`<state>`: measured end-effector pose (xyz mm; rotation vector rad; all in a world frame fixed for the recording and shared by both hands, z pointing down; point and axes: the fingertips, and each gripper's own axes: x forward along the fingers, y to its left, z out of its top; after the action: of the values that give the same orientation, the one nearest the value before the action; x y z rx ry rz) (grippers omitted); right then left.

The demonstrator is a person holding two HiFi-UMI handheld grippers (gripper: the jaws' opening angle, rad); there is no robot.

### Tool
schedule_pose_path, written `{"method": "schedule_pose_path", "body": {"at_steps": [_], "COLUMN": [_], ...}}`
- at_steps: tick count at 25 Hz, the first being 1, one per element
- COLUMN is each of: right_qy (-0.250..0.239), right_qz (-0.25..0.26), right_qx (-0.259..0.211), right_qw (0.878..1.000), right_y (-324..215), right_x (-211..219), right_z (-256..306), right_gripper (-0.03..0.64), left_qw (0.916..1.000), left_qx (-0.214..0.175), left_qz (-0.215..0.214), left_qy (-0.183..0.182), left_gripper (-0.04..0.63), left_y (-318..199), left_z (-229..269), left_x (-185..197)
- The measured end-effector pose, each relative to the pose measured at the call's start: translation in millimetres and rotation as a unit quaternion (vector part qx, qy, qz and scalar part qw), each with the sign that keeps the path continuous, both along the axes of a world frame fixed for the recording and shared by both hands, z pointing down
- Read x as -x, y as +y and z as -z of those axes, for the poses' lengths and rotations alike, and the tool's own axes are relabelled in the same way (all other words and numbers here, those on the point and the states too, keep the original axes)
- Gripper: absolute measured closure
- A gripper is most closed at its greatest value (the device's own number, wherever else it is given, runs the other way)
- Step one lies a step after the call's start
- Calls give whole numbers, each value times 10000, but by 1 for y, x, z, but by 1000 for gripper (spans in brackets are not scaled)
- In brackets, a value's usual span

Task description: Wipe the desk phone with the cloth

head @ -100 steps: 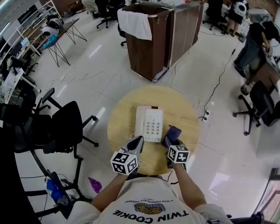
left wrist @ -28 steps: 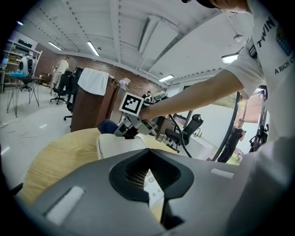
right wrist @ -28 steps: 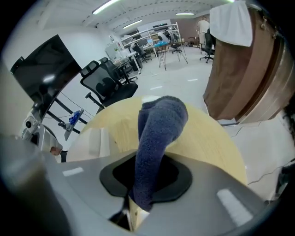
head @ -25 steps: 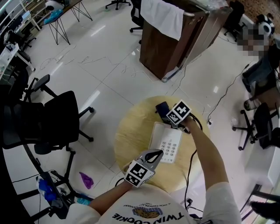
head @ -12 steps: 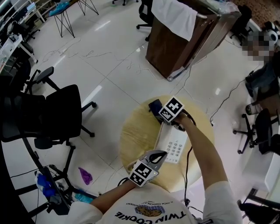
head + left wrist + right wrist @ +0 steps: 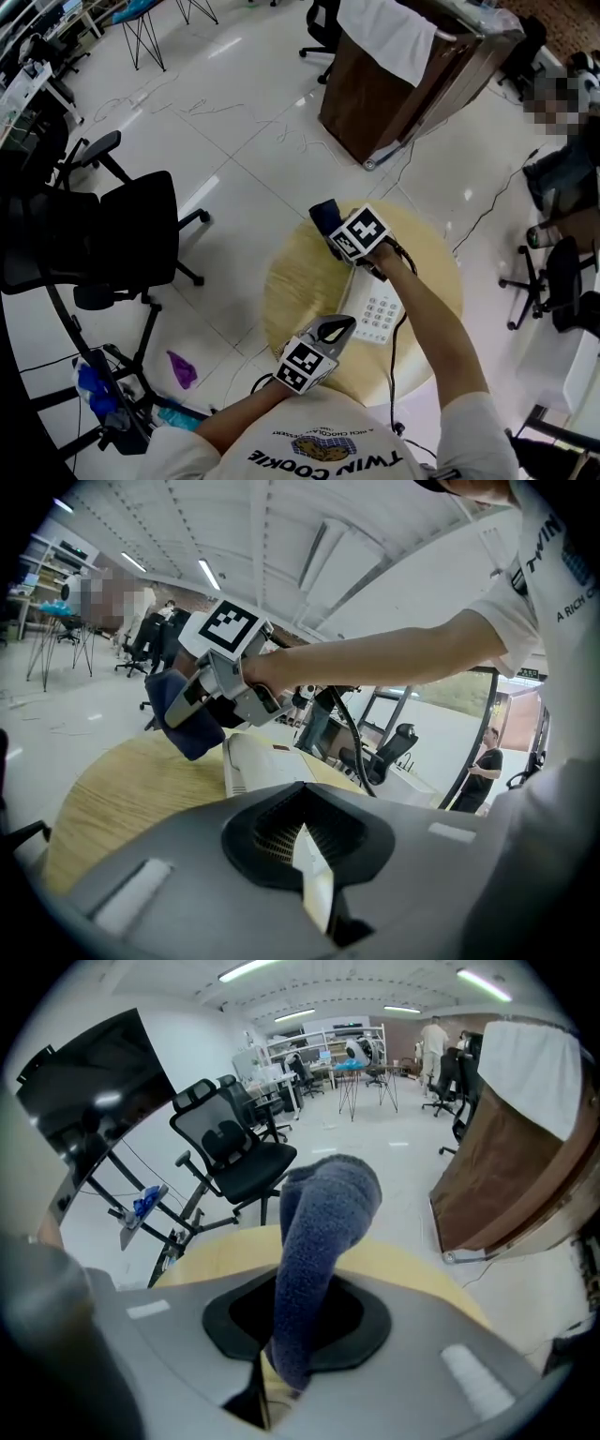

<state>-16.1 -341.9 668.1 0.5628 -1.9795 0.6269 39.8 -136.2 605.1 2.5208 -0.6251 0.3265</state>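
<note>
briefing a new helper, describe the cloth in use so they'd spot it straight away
Find the round wooden table on the white floor, with a white phone on it. By the phone's far end, the right gripper is shut on the cloth, which sticks out from its jaws. It is dark blue and fuzzy, unlike the white cloth draped over the brown cabinet beyond.
</note>
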Motion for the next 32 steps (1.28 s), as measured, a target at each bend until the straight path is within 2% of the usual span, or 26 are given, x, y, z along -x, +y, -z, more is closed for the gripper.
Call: {"method": "schedule_pose_path", "body": {"at_steps": [4, 6, 11, 15, 19, 25, 29, 32], "right_qy": [1092, 1454, 1849, 2276, 2350, 2636, 3006, 3111], "right_qz": [415, 679, 1308, 1717, 1902, 2364, 2602, 2598], "right_qx": [-21, -102, -473, -906, -1218, -1611, -1749, -1728], "right_qw": [9932, 9870, 9729, 9542, 9454, 9212, 9008, 8977], "right_y": [18, 25, 39, 48, 52, 54, 53, 53], "right_x": [-7, -11, 1, 0, 10, 28, 23, 15], "right_z": [-23, -32, -28, -26, -19, -21, -32, -34], "right_gripper": [552, 552, 552, 552, 552, 552, 552, 552], "left_qw": [10000, 9999, 9998, 9994, 9984, 9969, 9961, 9955], "left_qx": [-18, -28, 28, 102, 206, 195, 154, 152], "left_qz": [69, 126, 207, 313, 523, 747, 860, 923], "left_qy": [1, 0, -27, -54, -86, -122, -133, -149], "left_gripper": [604, 604, 604, 604, 604, 604, 604, 603], "left_y": [3, 5, 15, 22, 27, 29, 31, 33], "left_z": [2, 3, -2, -10, -18, -17, -15, -15], "left_x": [7, 10, 19, 23, 34, 47, 56, 63]}}
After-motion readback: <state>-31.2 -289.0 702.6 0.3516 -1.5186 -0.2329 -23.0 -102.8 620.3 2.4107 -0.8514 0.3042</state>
